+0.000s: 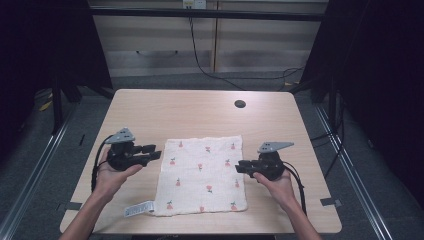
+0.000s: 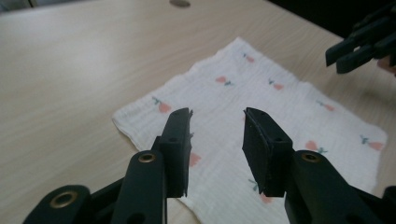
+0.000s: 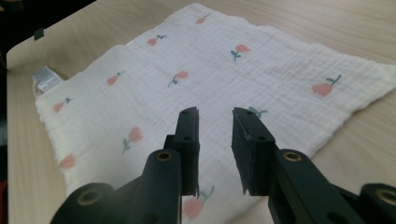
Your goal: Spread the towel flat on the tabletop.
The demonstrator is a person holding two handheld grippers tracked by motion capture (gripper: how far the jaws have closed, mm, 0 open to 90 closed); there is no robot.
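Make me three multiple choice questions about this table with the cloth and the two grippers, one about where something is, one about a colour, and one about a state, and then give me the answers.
1. Where does the cloth lie?
A. Flat on the table, between the two grippers
B. Draped over the table's far edge
C. Bunched under the left gripper

2. What colour are the small flowers printed on the cloth?
A. Blue
B. Pink
C. Yellow

3. What do the fingers of the left gripper hold?
A. A corner of the cloth
B. The cloth's label
C. Nothing, they stand apart

Answers: 1 A, the high view shows it spread flat between the left gripper and the right gripper. 2 B, pink blooms on green stems. 3 C, the left gripper view shows an open gap above the cloth.
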